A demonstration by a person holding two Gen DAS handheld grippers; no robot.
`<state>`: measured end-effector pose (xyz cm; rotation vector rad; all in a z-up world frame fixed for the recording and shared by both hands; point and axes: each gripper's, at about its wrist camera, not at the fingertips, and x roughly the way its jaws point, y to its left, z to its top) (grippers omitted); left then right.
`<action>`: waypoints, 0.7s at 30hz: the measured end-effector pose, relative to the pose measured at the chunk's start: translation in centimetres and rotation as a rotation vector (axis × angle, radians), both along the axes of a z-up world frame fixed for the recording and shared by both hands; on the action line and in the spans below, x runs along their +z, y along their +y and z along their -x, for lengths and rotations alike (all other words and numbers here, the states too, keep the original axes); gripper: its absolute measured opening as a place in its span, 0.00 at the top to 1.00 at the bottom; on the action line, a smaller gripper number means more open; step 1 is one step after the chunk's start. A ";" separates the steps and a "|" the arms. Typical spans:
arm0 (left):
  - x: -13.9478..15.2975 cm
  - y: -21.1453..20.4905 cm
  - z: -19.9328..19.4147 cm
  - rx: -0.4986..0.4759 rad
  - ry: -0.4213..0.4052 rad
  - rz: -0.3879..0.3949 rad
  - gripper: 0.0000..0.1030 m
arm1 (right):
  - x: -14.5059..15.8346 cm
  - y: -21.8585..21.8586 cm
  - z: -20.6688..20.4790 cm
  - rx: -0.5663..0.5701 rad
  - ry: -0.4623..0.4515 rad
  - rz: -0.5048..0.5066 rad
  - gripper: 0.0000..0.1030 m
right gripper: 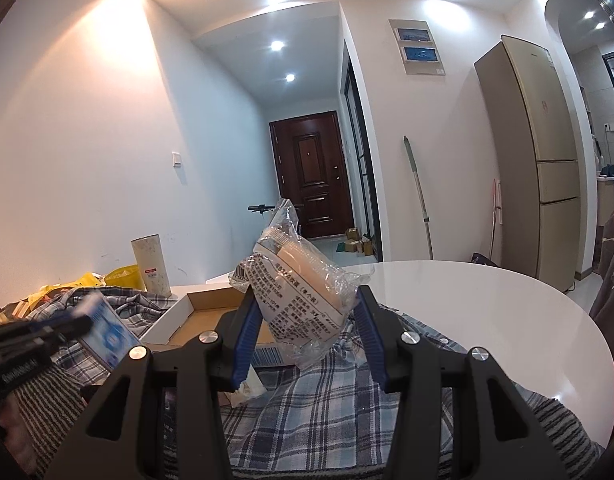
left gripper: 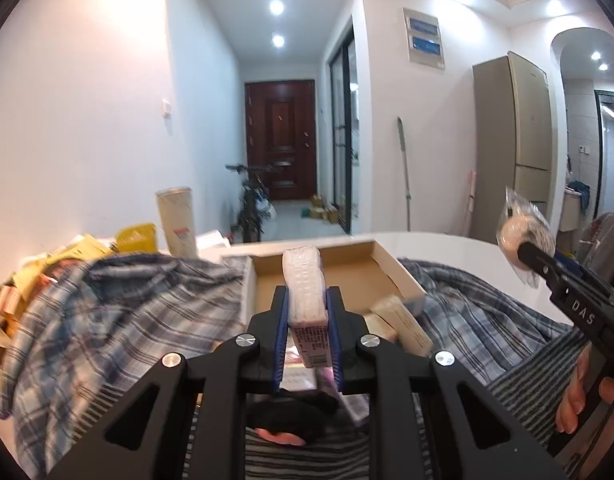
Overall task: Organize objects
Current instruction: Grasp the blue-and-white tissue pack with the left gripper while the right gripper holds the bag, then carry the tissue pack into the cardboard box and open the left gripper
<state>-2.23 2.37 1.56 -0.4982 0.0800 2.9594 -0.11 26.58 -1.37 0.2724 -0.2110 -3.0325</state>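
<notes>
Above an open cardboard box point(left gripper: 395, 268) on a cluttered table, the left gripper point(left gripper: 307, 312) pinches a slim wrapped packet point(left gripper: 305, 292) and the right gripper point(right gripper: 307, 328) clamps a plastic-wrapped roll point(right gripper: 303, 284); both seem mid-carry, next needing lowering into the box.

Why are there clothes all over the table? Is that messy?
Yes, a bit. A plaid shirt lies crumpled across the white table, under the cardboard box, and packets are heaped at the left edge.
</notes>
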 end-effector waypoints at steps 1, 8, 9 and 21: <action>0.3 -0.4 -0.1 0.009 0.008 0.000 0.81 | 0.0 0.0 0.0 0.000 -0.001 0.000 0.56; 1.0 -2.4 -0.7 0.038 0.010 -0.032 0.81 | 0.0 0.0 0.1 0.000 -0.003 -0.001 0.56; 1.0 -2.5 -0.7 0.045 0.003 -0.037 0.81 | 0.0 0.0 0.1 -0.001 -0.006 -0.004 0.56; 5.3 -3.0 -2.8 0.041 0.092 -0.028 0.81 | 4.8 -0.5 -2.0 0.103 0.073 -0.045 0.56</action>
